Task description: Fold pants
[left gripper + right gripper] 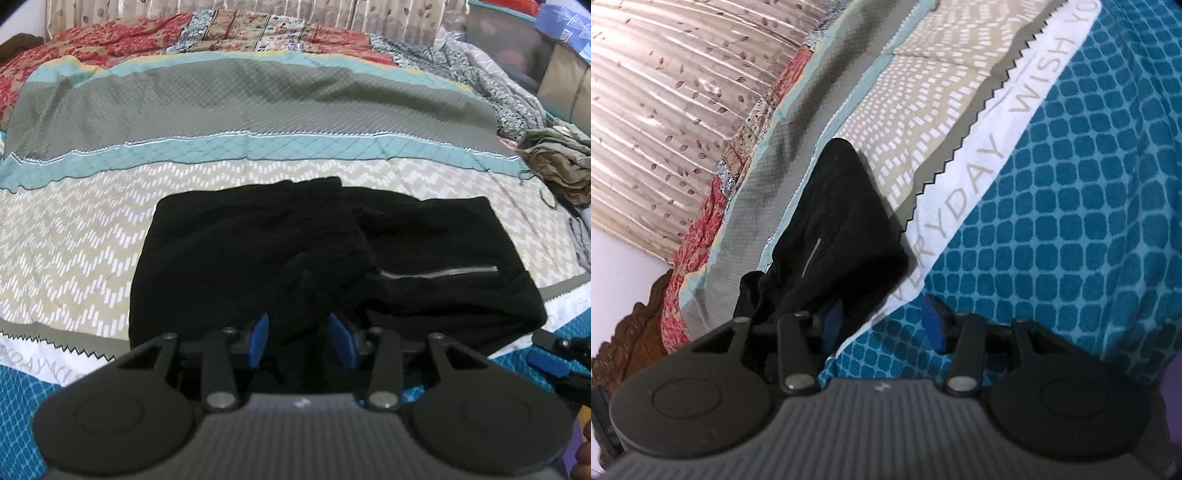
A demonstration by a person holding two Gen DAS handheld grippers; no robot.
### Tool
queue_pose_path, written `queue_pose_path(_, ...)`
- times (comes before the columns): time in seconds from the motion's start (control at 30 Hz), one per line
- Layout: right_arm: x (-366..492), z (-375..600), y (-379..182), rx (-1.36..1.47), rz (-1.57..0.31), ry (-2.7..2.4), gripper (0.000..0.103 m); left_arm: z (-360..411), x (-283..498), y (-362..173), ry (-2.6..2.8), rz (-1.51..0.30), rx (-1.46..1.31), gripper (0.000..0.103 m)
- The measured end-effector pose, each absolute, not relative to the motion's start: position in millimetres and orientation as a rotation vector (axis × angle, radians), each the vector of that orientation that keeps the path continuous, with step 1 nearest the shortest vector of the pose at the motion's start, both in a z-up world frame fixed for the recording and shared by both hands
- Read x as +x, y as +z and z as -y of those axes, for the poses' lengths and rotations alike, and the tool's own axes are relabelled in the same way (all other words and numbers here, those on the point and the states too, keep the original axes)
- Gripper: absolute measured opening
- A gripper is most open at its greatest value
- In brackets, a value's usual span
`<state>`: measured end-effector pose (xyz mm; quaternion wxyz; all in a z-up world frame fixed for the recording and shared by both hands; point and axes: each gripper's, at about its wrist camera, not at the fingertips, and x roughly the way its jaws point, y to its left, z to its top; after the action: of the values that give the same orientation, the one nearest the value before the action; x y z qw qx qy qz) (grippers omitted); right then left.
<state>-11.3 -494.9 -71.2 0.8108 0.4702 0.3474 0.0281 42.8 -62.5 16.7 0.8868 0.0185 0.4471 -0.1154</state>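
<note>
The near edge of the black pants (314,258) is hidden behind the left gripper (299,339), and dark cloth swallows most fold lines; only a silver pocket zipper (439,272) reads clearly. The pants lie folded into a compact block on the patterned bedsheet (74,236). The left gripper's blue fingers (260,339) are parted over the pants' near edge, with nothing pinched. The right gripper (882,325) hangs spread wide above the teal part of the sheet, just beside the pants (842,221), its left finger (833,319) partly shadowed, grasping nothing.
</note>
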Motion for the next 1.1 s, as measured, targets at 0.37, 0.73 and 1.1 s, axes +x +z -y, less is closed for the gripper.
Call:
queue_pose_path(0.37, -15, 481, -72, 0.983, -0.707, 0.063, 0.050, 57, 45, 1, -0.224, -0.983, 0.029, 0.043)
queue_pose_path(0.73, -17, 488, -74, 1.008, -0.711, 0.075, 0.050, 50, 51, -14, -0.211, -1.026, 0.026, 0.043)
queue_pose_path(1.1, -17, 484, -71, 0.996, -0.721, 0.075, 0.050, 50, 47, -28, -0.250, -1.015, 0.032, 0.058)
